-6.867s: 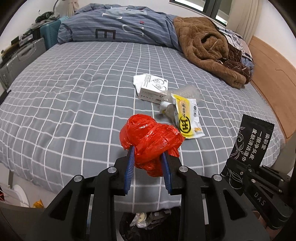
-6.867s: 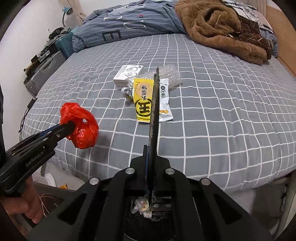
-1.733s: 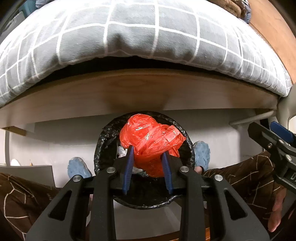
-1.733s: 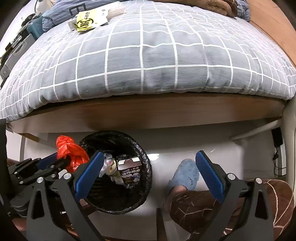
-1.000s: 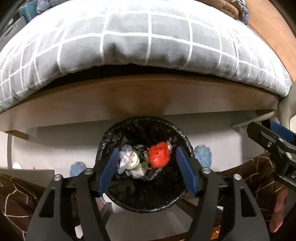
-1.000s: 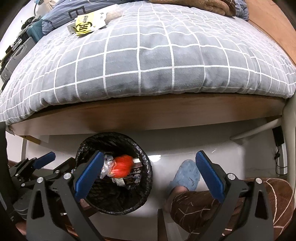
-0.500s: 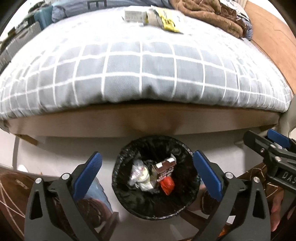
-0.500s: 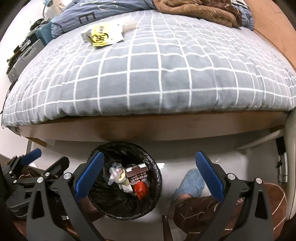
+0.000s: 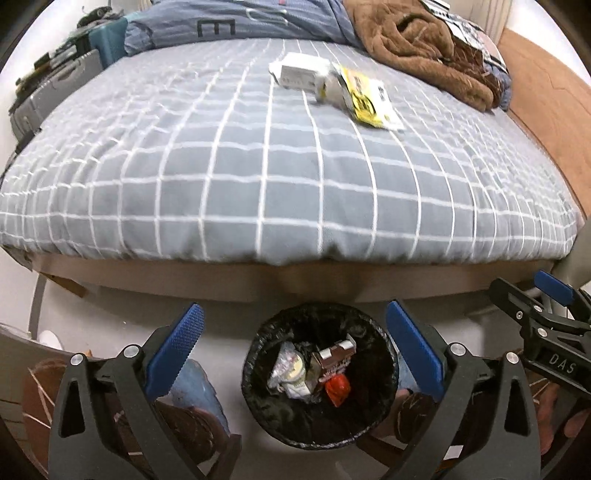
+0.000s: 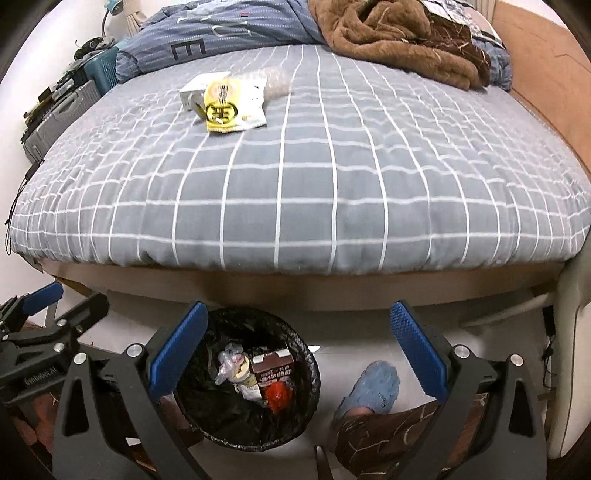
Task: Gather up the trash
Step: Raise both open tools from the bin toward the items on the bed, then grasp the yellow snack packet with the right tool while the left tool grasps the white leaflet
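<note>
A black-lined trash bin (image 9: 266,424) stands on the floor at the foot of the bed; it also shows in the right wrist view (image 10: 310,402). In it lie the red plastic bag (image 9: 337,386) (image 10: 279,396), a brown drink carton (image 10: 271,371) and crumpled wrappers. On the grey checked bed lie a yellow snack packet (image 9: 365,101) (image 10: 225,105), a white box (image 9: 301,74) and clear bubble wrap (image 10: 271,81). My left gripper (image 9: 291,343) is open and empty above the bin. My right gripper (image 10: 295,343) is open and empty, just right of the bin.
A brown fleece blanket (image 10: 399,40) and a blue duvet (image 10: 221,33) lie at the head of the bed. Suitcases (image 10: 59,110) stand to the left. A wooden board (image 9: 546,99) runs along the right side. A blue slipper (image 10: 376,384) and the person's legs are beside the bin.
My left gripper opened and dropped the red bag into the bin. Both grippers then rose and tilted up, so the bed top and its trash came into view.
</note>
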Motion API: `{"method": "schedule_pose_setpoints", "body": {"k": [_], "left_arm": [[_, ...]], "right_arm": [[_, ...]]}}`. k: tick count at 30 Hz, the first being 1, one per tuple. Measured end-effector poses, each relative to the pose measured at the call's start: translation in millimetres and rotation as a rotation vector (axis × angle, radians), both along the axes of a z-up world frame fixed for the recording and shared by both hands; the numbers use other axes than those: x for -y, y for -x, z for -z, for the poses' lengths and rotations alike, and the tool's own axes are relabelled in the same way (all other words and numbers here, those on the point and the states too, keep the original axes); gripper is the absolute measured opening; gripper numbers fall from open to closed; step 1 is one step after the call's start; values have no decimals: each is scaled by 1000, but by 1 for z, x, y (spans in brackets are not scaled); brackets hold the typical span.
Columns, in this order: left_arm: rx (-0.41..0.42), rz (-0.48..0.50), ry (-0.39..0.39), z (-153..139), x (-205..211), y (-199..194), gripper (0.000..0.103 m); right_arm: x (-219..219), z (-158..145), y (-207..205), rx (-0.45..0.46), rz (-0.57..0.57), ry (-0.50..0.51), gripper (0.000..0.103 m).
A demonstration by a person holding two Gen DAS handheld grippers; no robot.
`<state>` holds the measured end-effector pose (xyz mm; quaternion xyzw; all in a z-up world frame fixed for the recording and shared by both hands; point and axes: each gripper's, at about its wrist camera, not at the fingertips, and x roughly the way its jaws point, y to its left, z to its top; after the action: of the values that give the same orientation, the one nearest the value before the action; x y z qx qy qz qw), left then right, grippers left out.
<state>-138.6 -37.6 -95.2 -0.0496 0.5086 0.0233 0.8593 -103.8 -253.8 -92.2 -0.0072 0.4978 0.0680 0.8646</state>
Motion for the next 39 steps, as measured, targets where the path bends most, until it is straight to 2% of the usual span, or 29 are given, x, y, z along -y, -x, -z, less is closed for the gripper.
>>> {"method": "schedule_pose_setpoints", "body": {"k": [9, 22, 31, 39], "left_arm": [[44, -33, -20, -29, -19, -20, 97], [55, -62, -23, -39, -49, -71, 97], [60, -75, -18, -37, -68, -121, 97], [43, -79, -2, -22, -84, -157, 97]], "right_arm": [[-8, -29, -26, 40, -16, -4, 95], [-38, -50, -91, 62, -75, 0, 95], [-69, -46, -152, 56, -120, -12, 95], [-95, -23, -214, 10, -146, -39, 95]]}}
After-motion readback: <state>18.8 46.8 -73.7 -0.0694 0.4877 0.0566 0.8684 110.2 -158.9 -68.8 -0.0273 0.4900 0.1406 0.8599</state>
